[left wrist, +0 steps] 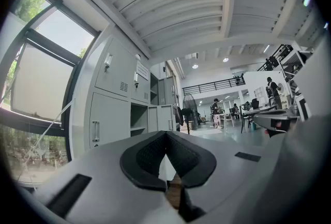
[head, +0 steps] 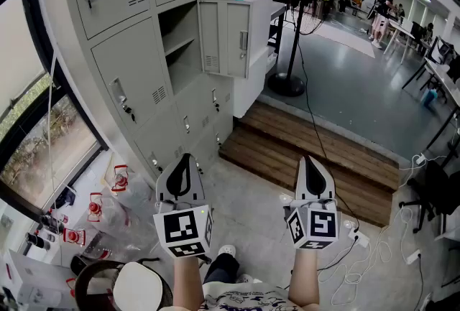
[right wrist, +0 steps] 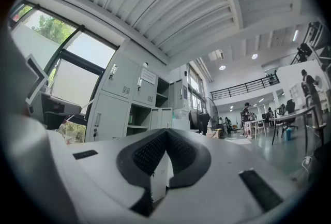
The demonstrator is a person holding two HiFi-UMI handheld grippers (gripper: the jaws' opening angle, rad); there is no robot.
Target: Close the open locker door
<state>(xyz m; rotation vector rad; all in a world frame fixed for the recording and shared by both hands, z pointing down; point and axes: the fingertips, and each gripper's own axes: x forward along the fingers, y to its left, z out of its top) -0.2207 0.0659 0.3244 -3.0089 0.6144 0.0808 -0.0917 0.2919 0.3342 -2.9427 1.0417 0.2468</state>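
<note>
Head view — 2 closed grippers (head: 187, 157) (head: 307, 159), open locker door (head: 228, 39) ahead.

Underfoot, pale speckled floor (head: 251, 209), with a bank of grey lockers (head: 136, 80) standing on it at left. Ahead, a low wooden step (head: 309, 159) up to glossy grey flooring (head: 345, 87), bearing a pedestal fan's round base (head: 286, 85). At right, loose white cables (head: 368, 264) and a power strip (head: 357, 236); by the window, red-and-white containers (head: 95, 206) (kind unclear).
</note>
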